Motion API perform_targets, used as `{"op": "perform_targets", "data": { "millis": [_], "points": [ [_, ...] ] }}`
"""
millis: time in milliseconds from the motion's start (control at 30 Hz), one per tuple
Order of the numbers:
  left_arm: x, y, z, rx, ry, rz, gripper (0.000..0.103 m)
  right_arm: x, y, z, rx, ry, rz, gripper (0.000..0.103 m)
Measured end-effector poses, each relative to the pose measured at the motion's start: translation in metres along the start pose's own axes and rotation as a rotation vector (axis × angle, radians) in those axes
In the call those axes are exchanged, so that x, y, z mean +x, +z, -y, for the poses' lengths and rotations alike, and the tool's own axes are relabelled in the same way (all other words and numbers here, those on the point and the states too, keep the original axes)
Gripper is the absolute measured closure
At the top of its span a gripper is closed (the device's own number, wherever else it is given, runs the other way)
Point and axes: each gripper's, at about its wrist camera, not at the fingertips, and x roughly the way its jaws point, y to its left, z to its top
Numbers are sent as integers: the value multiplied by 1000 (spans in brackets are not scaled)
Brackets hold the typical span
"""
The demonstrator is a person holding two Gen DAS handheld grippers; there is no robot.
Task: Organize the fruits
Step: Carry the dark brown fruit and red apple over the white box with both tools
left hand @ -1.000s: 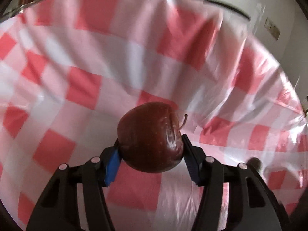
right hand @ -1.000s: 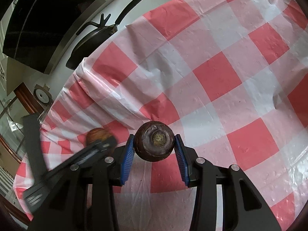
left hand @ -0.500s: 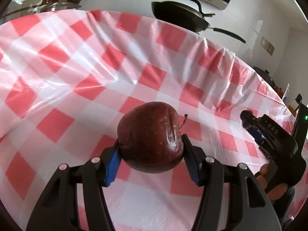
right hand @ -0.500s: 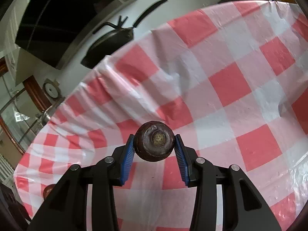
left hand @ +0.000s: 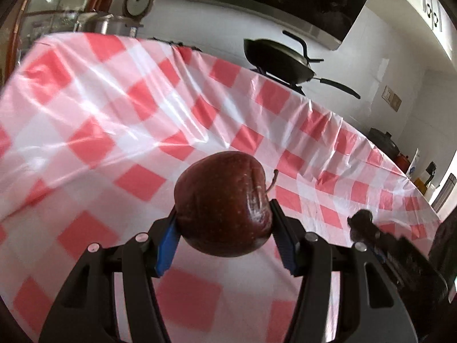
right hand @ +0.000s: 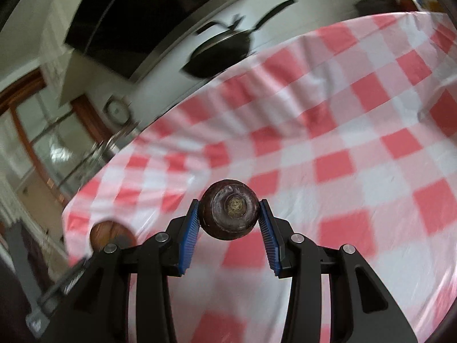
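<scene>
My left gripper (left hand: 224, 210) is shut on a dark red apple (left hand: 220, 200), stem pointing right, held above the red-and-white checked tablecloth (left hand: 94, 143). In the right wrist view my right gripper (right hand: 229, 203) is shut on a small dark brown round fruit (right hand: 228, 211) with a pale scar facing the camera. The right gripper's black body (left hand: 400, 254) shows at the lower right of the left wrist view, the dark fruit (left hand: 360, 217) at its tip. The apple (right hand: 110, 233) appears blurred at the lower left of the right wrist view.
A black wok (left hand: 278, 63) sits on a stove behind the table's far edge, under a dark range hood (left hand: 271, 3). A dark pot (left hand: 382, 143) and bottles stand at the far right. A steel pot (left hand: 105, 24) stands at the far left corner.
Both grippers have drawn back from the cloth with their fruits still held, so more table and the kitchen wall show. The two grippers now appear in each other's views.
</scene>
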Motion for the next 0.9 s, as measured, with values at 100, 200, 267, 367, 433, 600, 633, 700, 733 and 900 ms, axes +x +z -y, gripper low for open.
{"op": "perform_targets", "data": {
  "millis": [100,200,267,367,433,600,633,700,733,900],
  "points": [
    [-31,-6,-18,-7,18,35,44,-9,-25,-38,-77,49,-54,62],
    [-67,-19,-44,23,69,76,44,-14,-46,-70,-162,84,-101,62],
    [-86,-26,-63,25,95,83,44,-16,-66,-97,-229,122,-145,62],
    [-117,-35,-98,9,145,91,44,-18,-94,-132,-314,163,-201,62],
    [-141,-40,-125,-10,183,108,44,-19,-114,-157,-372,197,-240,62],
    [-193,-47,-176,-48,261,152,44,-23,-155,-210,-489,270,-310,62],
    [-206,-50,-189,-57,280,162,44,-23,-160,-218,-505,279,-318,61],
    [-224,-54,-207,-74,304,168,44,-29,-174,-236,-556,309,-339,61],
    [-235,-59,-220,-87,319,167,44,-33,-184,-248,-591,331,-353,61],
    [-279,-91,-280,-168,440,127,44,-48,-229,-292,-730,447,-438,61]
  ]
}}
